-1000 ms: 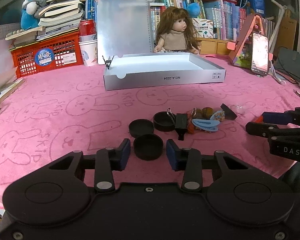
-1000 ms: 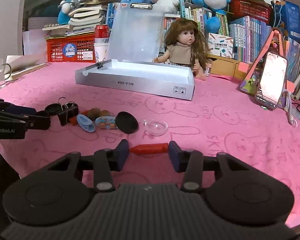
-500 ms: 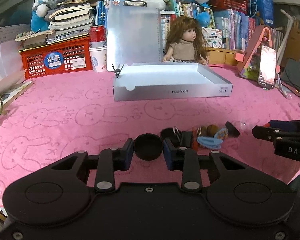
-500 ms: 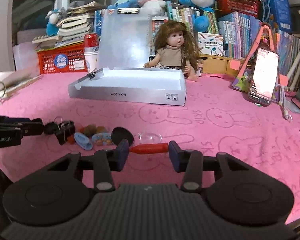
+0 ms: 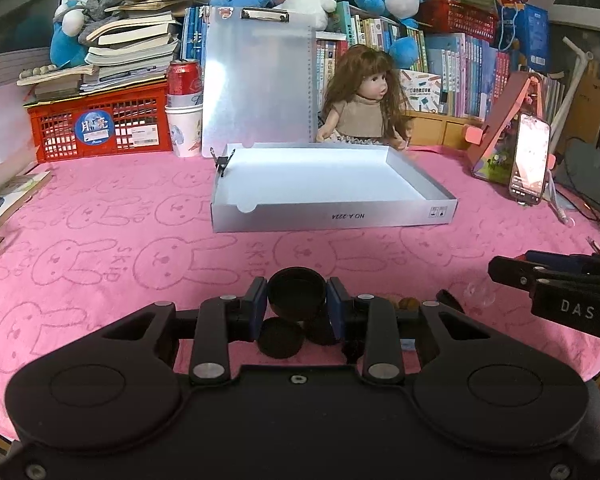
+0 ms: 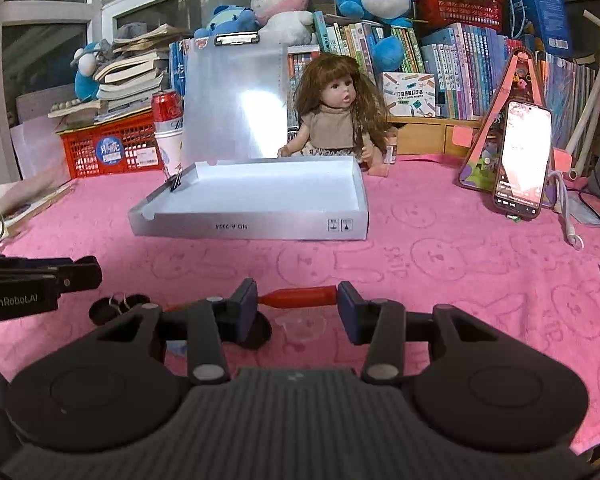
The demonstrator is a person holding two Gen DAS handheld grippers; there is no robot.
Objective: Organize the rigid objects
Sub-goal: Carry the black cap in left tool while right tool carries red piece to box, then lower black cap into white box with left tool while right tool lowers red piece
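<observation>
Now: left gripper point(image 5: 297, 302) clamped on round black plastic cap point(image 5: 297, 295), bottom centre of frame, lifted off pink rabbit-print counter point(image 5: 100, 248). Right gripper point(image 6: 297, 307) pinching slim red plastic piece point(image 6: 298, 297) end to end, bottom centre. Risks: piece pivoting loose under end-only grip; cap slipping from curved sides; overshooting shallow silver cardboard tray point(image 5: 332, 214), mid-frame.

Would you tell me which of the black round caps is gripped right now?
The black cap clamped in the left hand-held gripper, raised off the cloth; the other caps lie below on the pink cloth.

doll point(image 5: 362, 110) behind tray point(image 5: 332, 216), phone point(image 5: 529, 159) right
</observation>
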